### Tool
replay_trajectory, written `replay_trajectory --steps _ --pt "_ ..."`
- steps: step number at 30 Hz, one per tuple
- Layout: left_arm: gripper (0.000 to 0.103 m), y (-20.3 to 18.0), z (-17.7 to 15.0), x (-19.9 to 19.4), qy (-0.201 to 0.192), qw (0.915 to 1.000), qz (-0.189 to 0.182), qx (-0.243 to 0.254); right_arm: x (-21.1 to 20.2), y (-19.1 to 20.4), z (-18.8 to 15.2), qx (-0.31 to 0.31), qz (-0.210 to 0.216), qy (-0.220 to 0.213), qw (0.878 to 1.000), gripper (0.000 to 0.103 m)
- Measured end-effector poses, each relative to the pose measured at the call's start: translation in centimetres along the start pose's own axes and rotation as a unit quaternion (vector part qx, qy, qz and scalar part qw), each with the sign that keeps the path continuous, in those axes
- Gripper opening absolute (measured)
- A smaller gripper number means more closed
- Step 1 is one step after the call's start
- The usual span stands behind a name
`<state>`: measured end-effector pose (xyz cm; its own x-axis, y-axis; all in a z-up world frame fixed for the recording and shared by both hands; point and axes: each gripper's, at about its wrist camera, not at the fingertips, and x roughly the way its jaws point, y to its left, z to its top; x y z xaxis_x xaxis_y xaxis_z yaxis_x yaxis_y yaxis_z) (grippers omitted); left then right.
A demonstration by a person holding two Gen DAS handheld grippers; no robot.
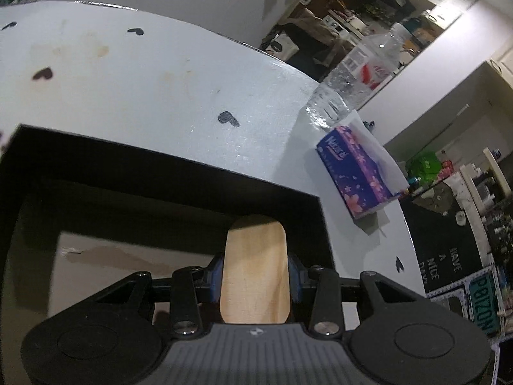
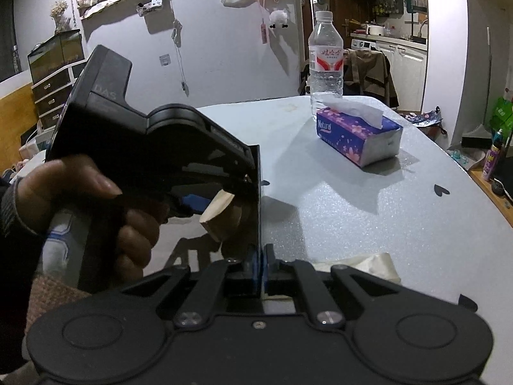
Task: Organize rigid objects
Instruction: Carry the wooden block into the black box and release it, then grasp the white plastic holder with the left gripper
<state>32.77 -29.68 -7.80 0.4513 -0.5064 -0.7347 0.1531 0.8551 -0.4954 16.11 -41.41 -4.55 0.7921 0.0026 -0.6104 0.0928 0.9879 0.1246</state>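
My left gripper (image 1: 255, 274) is shut on a pale wooden block (image 1: 255, 269) with rounded corners and holds it over the inside of a black open box (image 1: 166, 166). In the right wrist view the left gripper (image 2: 205, 203) reaches into the box with the wooden block (image 2: 219, 215) between its blue pads. My right gripper (image 2: 260, 269) is shut on the thin right wall of the black box (image 2: 258, 192), near its front corner. The box stands on the pale blue table (image 2: 352, 211).
A purple tissue pack (image 2: 357, 136) and a clear water bottle (image 2: 325, 64) stand at the far end of the table; both also show in the left wrist view, the tissue pack (image 1: 356, 173) and the bottle (image 1: 356, 70). A crumpled white tissue (image 2: 362, 266) lies right of my right gripper.
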Motion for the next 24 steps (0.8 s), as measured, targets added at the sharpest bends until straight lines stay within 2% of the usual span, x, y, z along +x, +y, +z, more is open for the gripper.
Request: replay_trajectory --steps 3,7,11,15,19,24 --pt "0.042 -0.1 0.1 0.2 0.002 1.0 -0.001 -0.002 0.0 0.0 0.1 0.0 0.0 0.001 1.0 0.004" --pt "0.066 0.3 0.3 -0.5 -0.004 1.0 0.001 0.002 0.1 -0.2 0.1 0.004 0.004 0.001 1.0 0.005" --pt "0.075 0.5 0.1 -2.1 -0.001 0.9996 -0.027 0.013 0.0 -0.2 0.0 0.005 0.004 -0.001 1.0 0.005" --pt "0.082 0.3 -0.9 -4.6 -0.005 0.9975 -0.049 0.05 0.0 -0.3 0.0 0.008 0.006 -0.002 1.0 0.005" --pt "0.09 0.2 -2.3 -7.6 -0.025 0.9926 -0.07 0.096 0.0 -0.4 -0.1 0.009 0.008 -0.003 1.0 0.005" --pt "0.1 0.9 -4.2 -11.5 -0.072 0.9849 -0.062 0.145 0.0 -0.3 -0.1 0.007 0.006 -0.004 1.0 0.005"
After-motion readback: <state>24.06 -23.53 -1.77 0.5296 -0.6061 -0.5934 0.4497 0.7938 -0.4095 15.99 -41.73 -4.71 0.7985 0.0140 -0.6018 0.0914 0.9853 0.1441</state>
